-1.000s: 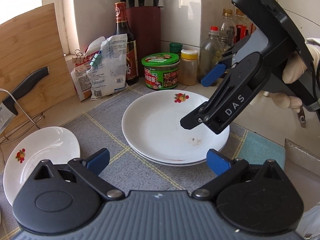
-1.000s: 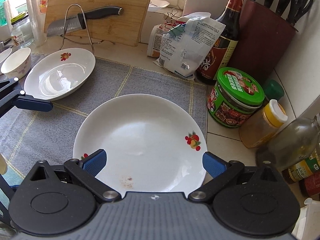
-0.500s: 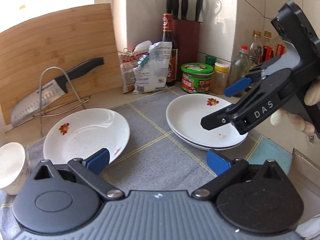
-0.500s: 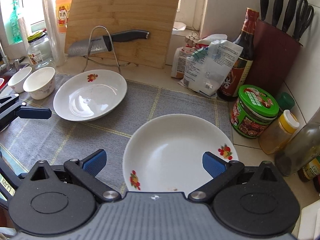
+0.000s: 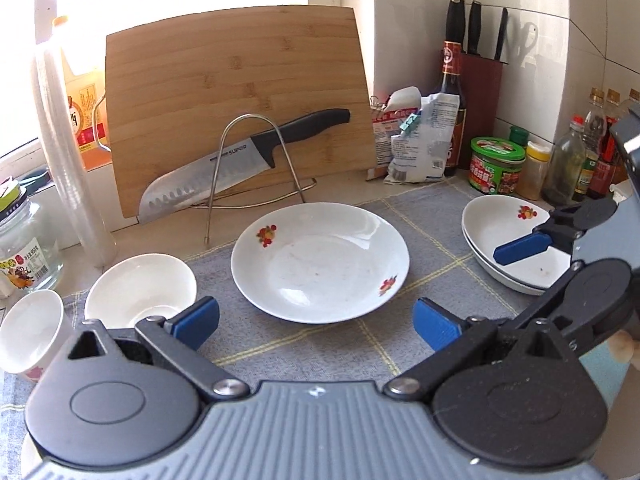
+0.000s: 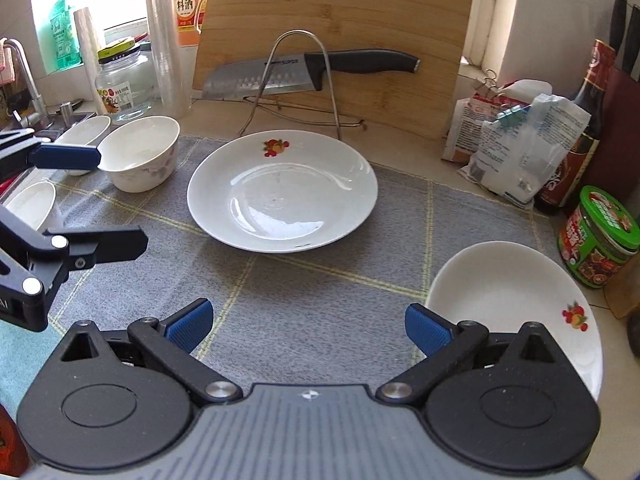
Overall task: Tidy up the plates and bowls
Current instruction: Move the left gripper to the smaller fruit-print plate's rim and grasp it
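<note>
The left gripper [image 5: 316,320] is spread wide with nothing between its blue pads, hovering over the grey mat [image 5: 304,344]. Straight ahead at twelve o'clock lies a single white plate [image 5: 320,264] with fruit decals, its rim clear of everything on all sides. At ten o'clock sit white bowls [image 5: 140,292], the nearest close to the left pad, with a smaller cup-like one [image 5: 28,332] beside it at the mat's edge. At two o'clock a stack of two plates [image 5: 508,240] rests by the mat's right border, and the right gripper [image 5: 520,246] pokes in over its rim.

In the right wrist view the right gripper [image 6: 308,326] is likewise released and empty, with open mat in front of it. The single plate [image 6: 282,194] lies at twelve o'clock, the stacked plates [image 6: 516,308] at three o'clock just beside the right pad, and the bowls [image 6: 140,152] at ten o'clock. Behind the single plate stands a wire rack with a knife [image 6: 304,72] against a cutting board [image 6: 340,12]; jars and bottles [image 6: 600,236] crowd the right edge.

Compared with a second ago, the left gripper has swung from facing the stack to facing the single plate, and the right gripper has pulled back off the stack, which now sits to its side.
</note>
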Tool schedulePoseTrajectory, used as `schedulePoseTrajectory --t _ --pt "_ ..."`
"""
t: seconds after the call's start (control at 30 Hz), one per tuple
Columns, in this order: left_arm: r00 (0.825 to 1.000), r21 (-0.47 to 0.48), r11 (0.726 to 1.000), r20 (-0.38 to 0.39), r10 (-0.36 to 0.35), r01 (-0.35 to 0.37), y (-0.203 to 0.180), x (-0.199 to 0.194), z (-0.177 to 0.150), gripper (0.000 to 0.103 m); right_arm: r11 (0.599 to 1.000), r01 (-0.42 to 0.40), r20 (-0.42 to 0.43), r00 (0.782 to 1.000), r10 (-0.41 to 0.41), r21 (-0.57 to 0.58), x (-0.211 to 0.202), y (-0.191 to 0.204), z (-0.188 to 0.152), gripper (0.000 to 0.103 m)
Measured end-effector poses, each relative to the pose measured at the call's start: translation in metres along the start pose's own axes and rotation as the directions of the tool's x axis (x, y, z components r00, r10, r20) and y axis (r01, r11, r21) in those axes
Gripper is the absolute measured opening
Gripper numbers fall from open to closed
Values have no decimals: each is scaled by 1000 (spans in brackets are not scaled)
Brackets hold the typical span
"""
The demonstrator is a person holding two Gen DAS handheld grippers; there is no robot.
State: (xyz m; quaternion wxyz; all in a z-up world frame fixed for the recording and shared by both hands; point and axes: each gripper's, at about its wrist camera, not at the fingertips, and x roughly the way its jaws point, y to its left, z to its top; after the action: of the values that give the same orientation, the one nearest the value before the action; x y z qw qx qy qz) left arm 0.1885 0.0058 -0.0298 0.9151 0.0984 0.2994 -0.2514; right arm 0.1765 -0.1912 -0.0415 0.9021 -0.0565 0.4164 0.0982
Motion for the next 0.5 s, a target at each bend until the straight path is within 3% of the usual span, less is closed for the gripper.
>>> schedulePoseTrajectory --t 0.13,0.27,0.5 --pt "999 12 999 -1 40 -40 2 9 11 102 1000 -20 -13 1000 19 -19 32 1 6 103" --pt "994 -3 995 -60 95 -95 3 26 24 102 998 -44 -39 998 43 -41 63 1 8 103" --pt "990 -50 995 -114 79 -85 17 52 43 102 993 -83 -23 996 81 -81 84 5 13 103"
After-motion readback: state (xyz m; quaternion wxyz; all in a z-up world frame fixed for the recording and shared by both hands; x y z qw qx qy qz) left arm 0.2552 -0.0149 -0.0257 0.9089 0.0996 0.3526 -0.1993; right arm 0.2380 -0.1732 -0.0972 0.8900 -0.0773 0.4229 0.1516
